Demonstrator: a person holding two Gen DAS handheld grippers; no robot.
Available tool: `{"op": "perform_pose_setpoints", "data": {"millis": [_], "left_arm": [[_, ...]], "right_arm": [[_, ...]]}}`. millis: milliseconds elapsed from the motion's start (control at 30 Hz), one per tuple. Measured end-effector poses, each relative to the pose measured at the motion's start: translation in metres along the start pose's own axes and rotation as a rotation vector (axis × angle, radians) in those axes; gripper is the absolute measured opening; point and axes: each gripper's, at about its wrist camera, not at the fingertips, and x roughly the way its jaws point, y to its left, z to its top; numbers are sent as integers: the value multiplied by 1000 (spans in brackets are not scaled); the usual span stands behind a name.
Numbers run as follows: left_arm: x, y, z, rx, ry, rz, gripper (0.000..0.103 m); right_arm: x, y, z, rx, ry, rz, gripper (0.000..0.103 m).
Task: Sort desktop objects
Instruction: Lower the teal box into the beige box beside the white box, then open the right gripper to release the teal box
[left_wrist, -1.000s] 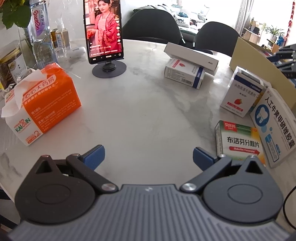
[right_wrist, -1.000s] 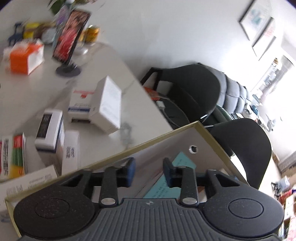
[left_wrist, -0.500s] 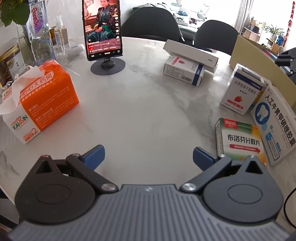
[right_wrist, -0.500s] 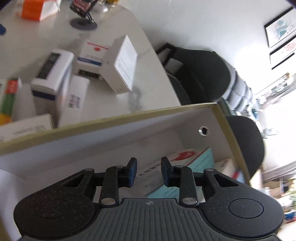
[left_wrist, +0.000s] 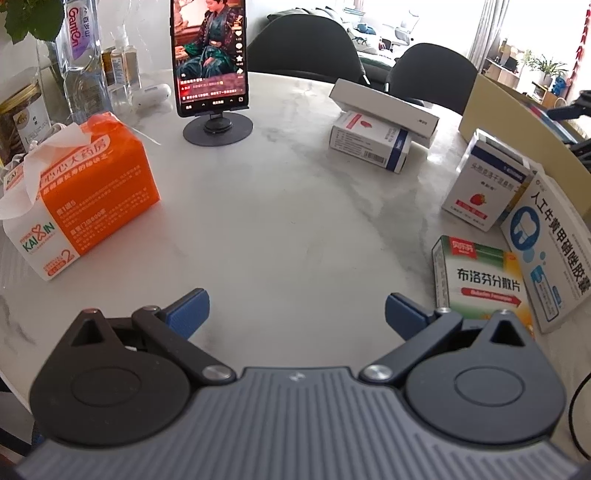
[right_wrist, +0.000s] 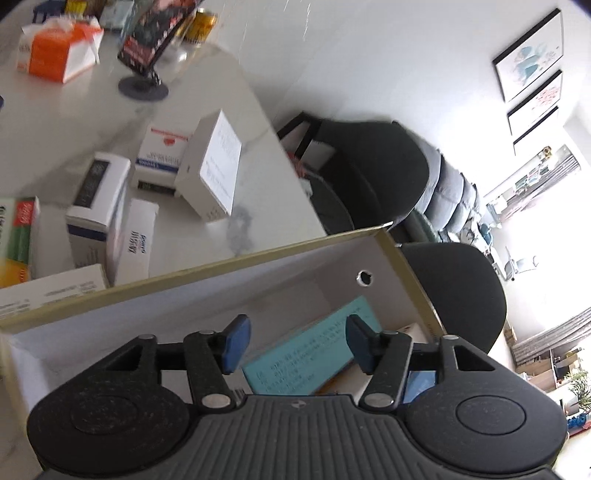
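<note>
**Right tongs letting go over the box, left just parked**

Left wrist view: your left gripper (left_wrist: 297, 308) sits w/ jaws spread wide, nothing between the pads, bare marble table (left_wrist: 280, 206) under it. Orange tissue pack (left_wrist: 79, 201) off to the left, phone on a stand (left_wrist: 211, 62) at the back. Med boxes still out on the table: green ibuprofen box (left_wrist: 480, 280) just beside the right finger, the big white-and-blue box (left_wrist: 554, 251) touching it on the right, the strawberry box (left_wrist: 487, 184) upright behind those, and the red-heart box (left_wrist: 369, 144) further back w/ a long white box (left_wrist: 384, 107) lying on top of it. Edge of the beige cardboard box (left_wrist: 517, 110) shows far right.

Right wrist view: your right gripper (right_wrist: 297, 345) hangs over the open cardboard box (right_wrist: 207, 266), jaws opening, pads not pressing on anything. A teal packet (right_wrist: 314, 354) lies inside the box, right below the gap btw the fingers, w/ other boxes tucked under it. Rest of the med boxes are on the table past the box wall.
</note>
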Motion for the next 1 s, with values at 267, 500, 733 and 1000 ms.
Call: {"op": "perform_pose_setpoints", "data": {"millis": [267,500,733,1000], "left_arm": [[3,-1,-1,1,5,-4,103],[3,0,0,2,8,7,103],[5,2,2,-2,11,15,103],[8,2,2,-1,18,12,103]], "right_arm": [[-16,8,-10,-48,5,38,64],[5,18,-12,-107,65,8,59],[17,10,-10,-61,81,-15,57],[32,-3,-9,15,128,-59,57]]}}
